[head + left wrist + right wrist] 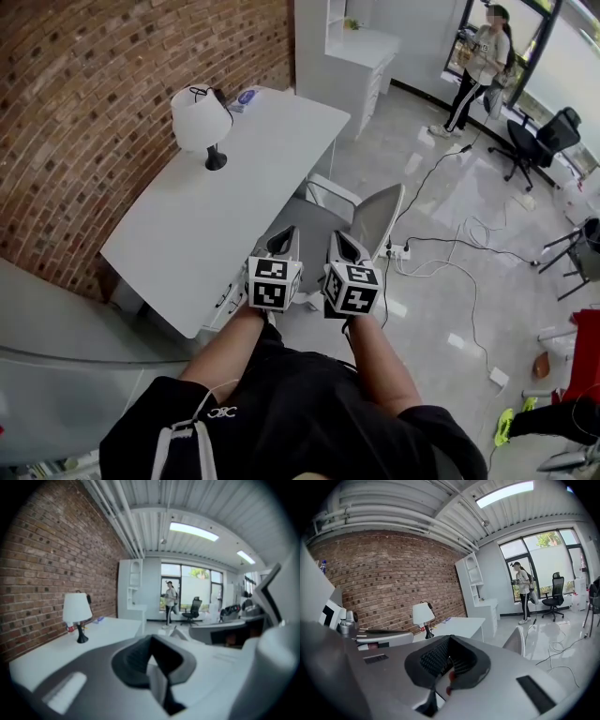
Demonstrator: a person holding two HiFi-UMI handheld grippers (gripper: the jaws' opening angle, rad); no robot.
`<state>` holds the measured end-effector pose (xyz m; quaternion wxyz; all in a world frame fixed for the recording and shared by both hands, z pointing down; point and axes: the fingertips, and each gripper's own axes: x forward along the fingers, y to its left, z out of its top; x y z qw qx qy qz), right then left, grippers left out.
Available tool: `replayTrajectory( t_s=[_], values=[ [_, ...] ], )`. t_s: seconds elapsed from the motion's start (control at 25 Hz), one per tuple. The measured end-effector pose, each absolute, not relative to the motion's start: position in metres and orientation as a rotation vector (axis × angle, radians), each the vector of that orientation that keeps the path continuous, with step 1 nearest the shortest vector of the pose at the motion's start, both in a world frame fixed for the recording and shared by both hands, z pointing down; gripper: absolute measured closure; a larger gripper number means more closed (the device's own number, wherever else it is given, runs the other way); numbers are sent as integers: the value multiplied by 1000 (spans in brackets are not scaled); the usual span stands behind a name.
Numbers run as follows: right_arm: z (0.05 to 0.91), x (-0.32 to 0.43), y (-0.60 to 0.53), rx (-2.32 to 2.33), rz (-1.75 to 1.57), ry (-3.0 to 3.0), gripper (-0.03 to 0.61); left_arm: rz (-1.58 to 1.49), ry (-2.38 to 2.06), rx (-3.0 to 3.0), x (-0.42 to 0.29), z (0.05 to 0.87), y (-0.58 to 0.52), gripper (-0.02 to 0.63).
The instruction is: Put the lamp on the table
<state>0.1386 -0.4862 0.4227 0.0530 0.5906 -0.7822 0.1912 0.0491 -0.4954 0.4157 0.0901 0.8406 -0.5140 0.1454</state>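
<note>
The lamp, with a white shade and a black stem and base, stands upright on the white table close to the brick wall. It also shows far off in the left gripper view as the lamp and in the right gripper view as the lamp. My left gripper and right gripper hang side by side near my body, over the chair and well short of the lamp. Both have their jaws shut with nothing between them, as the left gripper and the right gripper show up close.
A grey chair stands at the table's right edge, below my grippers. A small blue item lies at the table's far end. Beyond are a white cabinet, a standing person, a black office chair and floor cables.
</note>
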Motion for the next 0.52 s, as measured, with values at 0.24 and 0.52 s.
replayTrajectory(
  t_s=[0.24, 0.52],
  values=[
    [445, 126, -516, 1787, 581, -2356, 588, 413, -1509, 2496, 40, 434, -523, 612],
    [432, 123, -463, 1729, 583, -2374, 588, 415, -1533, 2476, 46, 415, -467, 612]
  ],
)
